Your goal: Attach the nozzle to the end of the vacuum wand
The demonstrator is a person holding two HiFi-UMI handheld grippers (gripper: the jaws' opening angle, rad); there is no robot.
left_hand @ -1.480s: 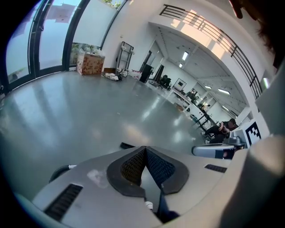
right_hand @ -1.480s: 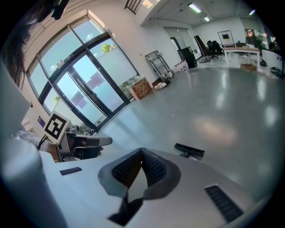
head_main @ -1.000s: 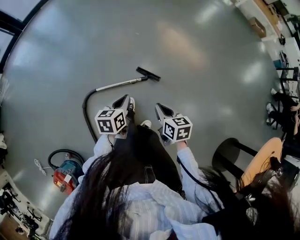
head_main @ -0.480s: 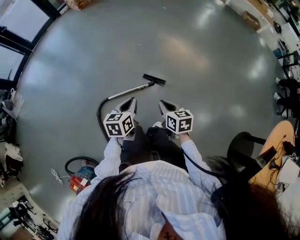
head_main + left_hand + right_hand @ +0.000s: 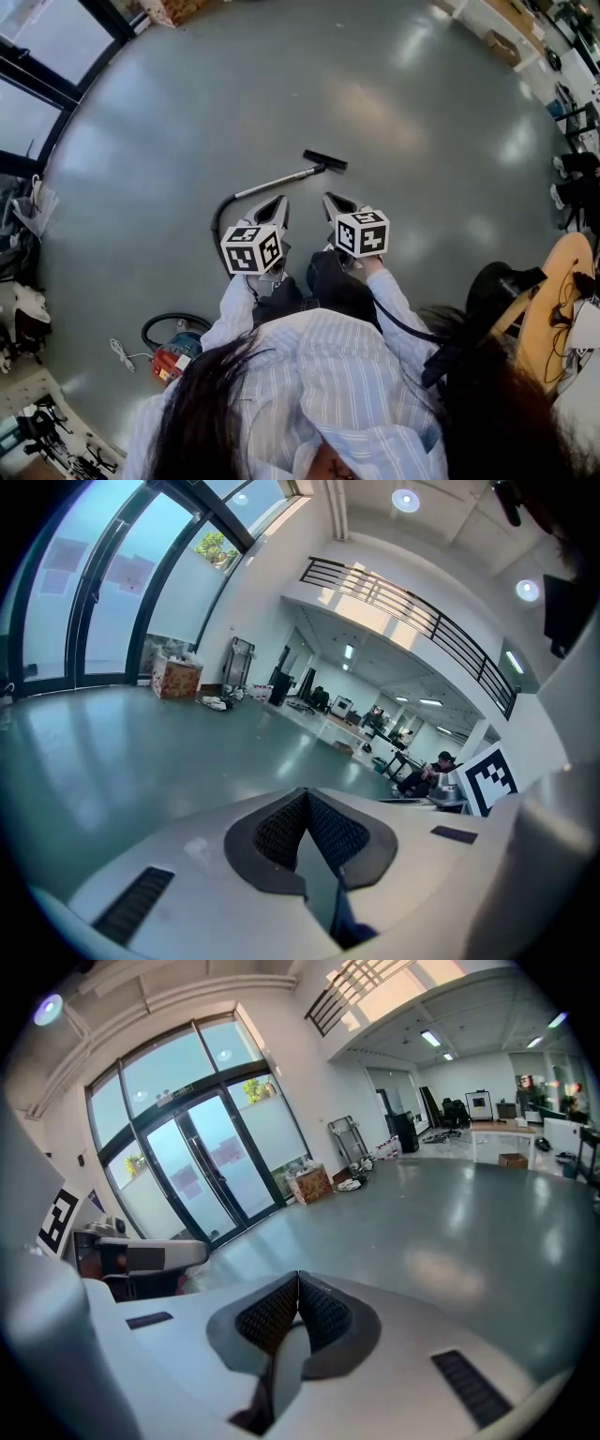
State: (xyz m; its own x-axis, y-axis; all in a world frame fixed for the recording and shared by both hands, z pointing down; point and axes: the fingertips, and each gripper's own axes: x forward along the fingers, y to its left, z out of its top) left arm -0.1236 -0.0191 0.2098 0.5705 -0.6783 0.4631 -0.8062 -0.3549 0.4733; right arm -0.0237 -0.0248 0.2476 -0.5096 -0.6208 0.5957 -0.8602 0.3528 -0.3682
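- Head view: I see the nozzle on the right end of the vacuum wand. Both lie flat on the grey floor, just beyond the left gripper and right gripper, touching neither. The vacuum body is near left.
- Left gripper view: jaws closed tip to tip, nothing between, only floor ahead.
- Right gripper view: pads meet, empty. Glass doors are far left.

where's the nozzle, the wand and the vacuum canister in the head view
nozzle (image 5: pixel 324 160), head view, middle of the black floor head
wand (image 5: pixel 277 182), head view, midway along the metal tube
vacuum canister (image 5: pixel 172 362), head view, red part of its body
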